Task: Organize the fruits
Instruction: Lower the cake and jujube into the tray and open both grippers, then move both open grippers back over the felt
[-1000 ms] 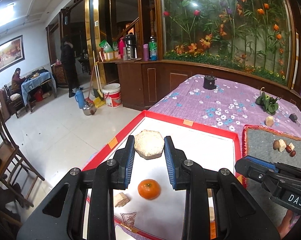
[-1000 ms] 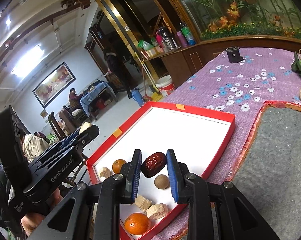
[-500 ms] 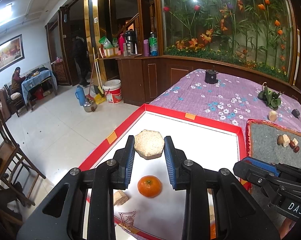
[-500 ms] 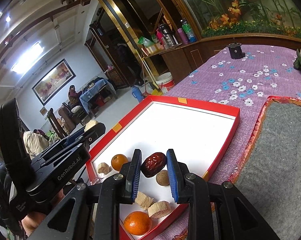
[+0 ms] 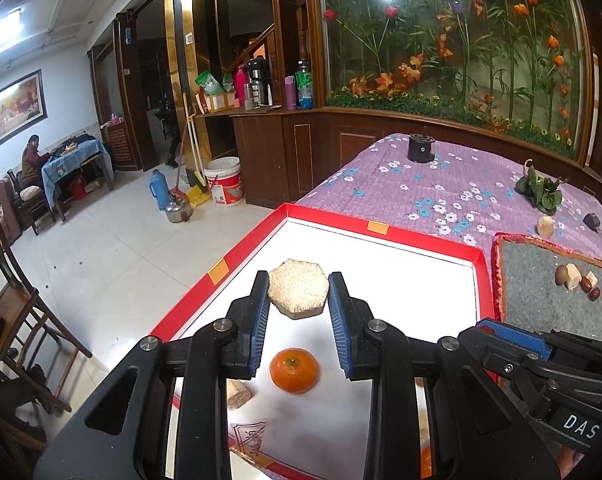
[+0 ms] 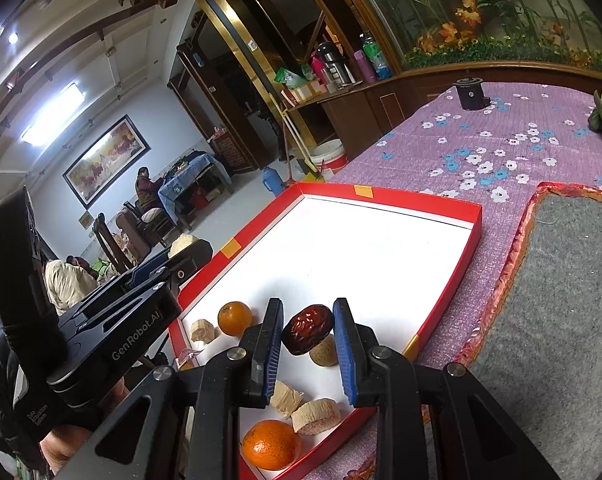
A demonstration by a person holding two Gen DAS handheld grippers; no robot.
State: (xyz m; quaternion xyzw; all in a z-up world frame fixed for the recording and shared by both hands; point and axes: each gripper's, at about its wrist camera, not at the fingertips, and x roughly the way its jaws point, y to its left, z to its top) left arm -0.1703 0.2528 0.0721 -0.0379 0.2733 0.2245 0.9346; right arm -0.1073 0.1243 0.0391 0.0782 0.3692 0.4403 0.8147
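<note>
Nothing in my grips has shifted since the earlier frames, though the far table end has drifted in view; my right gripper [image 6: 307, 334] stays clamped on a wrinkled red date [image 6: 307, 329], held above the red tray [image 6: 441, 208]; my left gripper [image 5: 298, 300] stays clamped on a pale hexagonal cake [image 5: 297, 293] over the same tray; below it lies a mandarin [image 5: 294, 370]; another mandarin [image 6: 271, 444], a brown nut [image 6: 325, 353] and tan chunks [image 6: 315, 421] sit at the tray's near end; beside the tray lies a grey felt mat [image 6: 561, 320].
</note>
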